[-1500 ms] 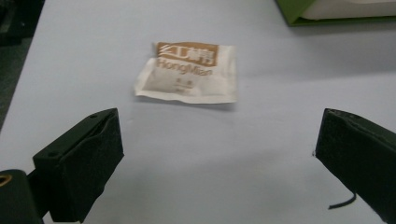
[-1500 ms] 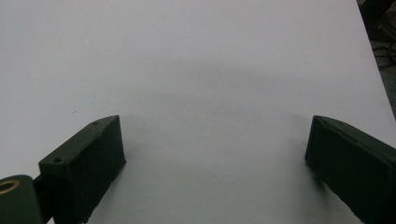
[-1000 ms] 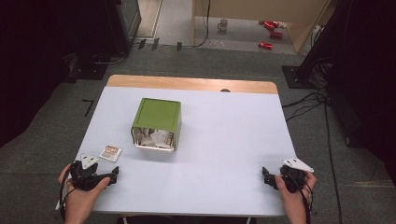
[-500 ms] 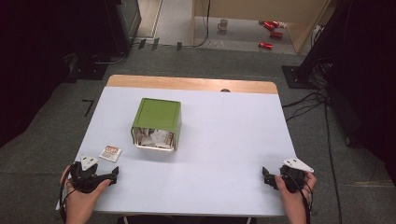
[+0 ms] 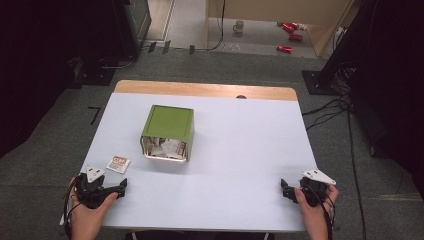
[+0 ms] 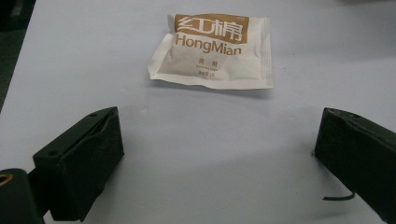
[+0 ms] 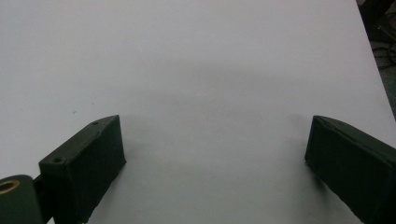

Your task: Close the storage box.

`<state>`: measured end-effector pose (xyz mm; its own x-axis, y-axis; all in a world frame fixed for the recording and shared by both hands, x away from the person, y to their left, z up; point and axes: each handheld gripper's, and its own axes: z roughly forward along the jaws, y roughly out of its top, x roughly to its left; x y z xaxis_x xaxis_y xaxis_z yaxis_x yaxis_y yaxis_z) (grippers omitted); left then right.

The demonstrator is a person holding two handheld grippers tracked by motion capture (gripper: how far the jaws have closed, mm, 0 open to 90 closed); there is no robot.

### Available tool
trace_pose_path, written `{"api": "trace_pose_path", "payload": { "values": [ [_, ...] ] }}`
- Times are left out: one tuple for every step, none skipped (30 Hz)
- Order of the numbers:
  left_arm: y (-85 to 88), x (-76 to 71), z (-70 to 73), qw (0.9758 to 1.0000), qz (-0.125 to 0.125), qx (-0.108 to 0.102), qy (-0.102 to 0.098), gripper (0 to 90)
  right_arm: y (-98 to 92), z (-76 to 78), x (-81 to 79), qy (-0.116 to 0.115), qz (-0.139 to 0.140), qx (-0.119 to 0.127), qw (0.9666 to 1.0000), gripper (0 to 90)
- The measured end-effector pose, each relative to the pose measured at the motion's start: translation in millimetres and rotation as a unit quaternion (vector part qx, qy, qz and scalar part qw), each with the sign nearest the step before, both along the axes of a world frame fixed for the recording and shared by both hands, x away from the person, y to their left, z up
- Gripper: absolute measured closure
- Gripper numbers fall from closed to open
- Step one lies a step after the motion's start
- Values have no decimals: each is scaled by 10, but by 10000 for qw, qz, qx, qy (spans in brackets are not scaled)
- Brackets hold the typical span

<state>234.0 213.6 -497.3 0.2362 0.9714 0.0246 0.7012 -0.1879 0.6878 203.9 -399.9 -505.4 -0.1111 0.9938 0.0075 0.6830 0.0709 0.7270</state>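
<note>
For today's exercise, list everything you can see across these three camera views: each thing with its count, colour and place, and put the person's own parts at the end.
Table: one, white top with a wooden far edge, centre of the high view.
Green box: one, green, tipped on its side left of the table's middle, opening toward the person, packets inside.
Sachet: one, white with a brown band reading HongMian, flat on the table ahead of the left gripper.
Mug: one, pale, on the floor beyond the table.
Red cans: several, red, on the far floor.
Left gripper: one, black, fingers open, near-left edge.
Right gripper: one, black, fingers open, near-right edge.
</note>
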Motion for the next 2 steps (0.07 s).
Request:
{"api": "trace_pose_path", "payload": {
  "values": [
    [0,1,1,10000,1,-2,1,14,0,0,0,1,0,2,10000,42],
    [0,1,1,10000,1,-2,3,14,0,0,1,5,-2,6,10000,41]
  ]
}}
